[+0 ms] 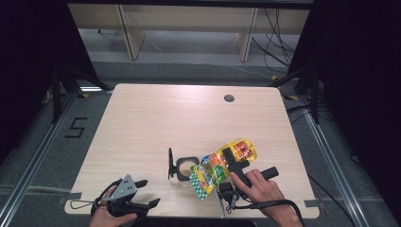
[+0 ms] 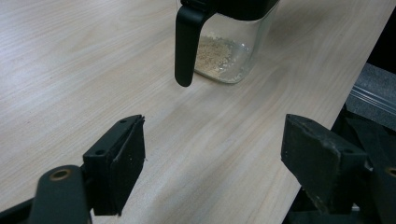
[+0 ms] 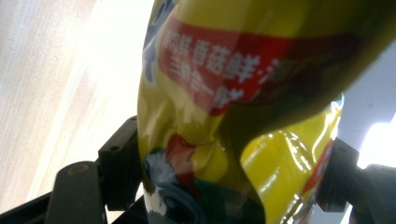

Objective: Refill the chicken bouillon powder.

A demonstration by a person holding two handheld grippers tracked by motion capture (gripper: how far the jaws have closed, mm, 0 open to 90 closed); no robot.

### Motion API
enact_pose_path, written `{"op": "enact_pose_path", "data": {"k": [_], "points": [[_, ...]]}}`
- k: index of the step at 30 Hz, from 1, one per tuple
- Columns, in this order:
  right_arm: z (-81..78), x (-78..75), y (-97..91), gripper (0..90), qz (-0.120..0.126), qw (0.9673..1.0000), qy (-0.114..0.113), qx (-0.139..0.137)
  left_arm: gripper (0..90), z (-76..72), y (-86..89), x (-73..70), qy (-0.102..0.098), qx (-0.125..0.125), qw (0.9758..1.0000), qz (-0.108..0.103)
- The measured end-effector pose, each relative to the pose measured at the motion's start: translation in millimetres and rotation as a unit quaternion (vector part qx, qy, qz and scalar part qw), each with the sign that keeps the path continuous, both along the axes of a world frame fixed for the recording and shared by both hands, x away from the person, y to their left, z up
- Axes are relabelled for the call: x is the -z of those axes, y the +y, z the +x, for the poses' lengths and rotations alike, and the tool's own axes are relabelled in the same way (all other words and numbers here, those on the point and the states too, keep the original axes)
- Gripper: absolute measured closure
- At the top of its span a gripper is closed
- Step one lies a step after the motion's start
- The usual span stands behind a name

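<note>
While your right gripper pinches the crinkled yellow foil snack bag across its middle, its two black jaws stand fairly wide with the bag's bulk squeezed between them; in the right gripper view the foil fills the gap from one pad to the other and is creased where they press. Your right hand sits near the front right part of the pale wooden table.

Your left gripper is spread wide and pinches nothing. It sits at the front left edge of the table in your left hand, and in the left gripper view only bare wood lies between its pads.

You have the bag tilted, its long axis running on a slant in the high view from upper right, over the table's middle, down to lower left toward you. Its lower end, the one with the green checked pattern, hangs just beside or over the mouth of the small clear glass jar with a black rim; whether they touch cannot be told.

That jar stands upright, just left of the bag. Its black lid is flipped up on its left side. In the left gripper view the jar holds a shallow layer of pale tan granules on its bottom.
</note>
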State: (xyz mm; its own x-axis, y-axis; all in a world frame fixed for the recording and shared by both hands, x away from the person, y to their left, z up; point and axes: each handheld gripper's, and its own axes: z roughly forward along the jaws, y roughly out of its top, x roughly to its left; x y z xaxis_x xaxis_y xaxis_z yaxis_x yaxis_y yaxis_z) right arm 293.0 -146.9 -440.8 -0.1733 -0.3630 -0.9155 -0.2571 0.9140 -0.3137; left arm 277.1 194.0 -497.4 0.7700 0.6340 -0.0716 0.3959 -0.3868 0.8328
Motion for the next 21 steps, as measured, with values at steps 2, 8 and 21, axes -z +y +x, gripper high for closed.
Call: {"op": "enact_pose_path", "data": {"k": [2,8,21], "points": [[1.2,-1.4,1.6,27.4,-0.016,0.9998,-0.003,-0.012,21.6,0.0,0.0,-0.1,0.0,0.0,1.0,0.0],[1.1,-2.3,1.9,27.4,-0.015,0.9998,-0.004,-0.016,21.6,-0.1,0.0,0.0,0.0,0.0,1.0,0.0],[-0.5,-2.8,2.9,27.4,-0.022,0.9997,-0.008,-0.013,21.6,-0.2,-0.3,0.2,0.001,0.0,1.0,-0.004]]}}
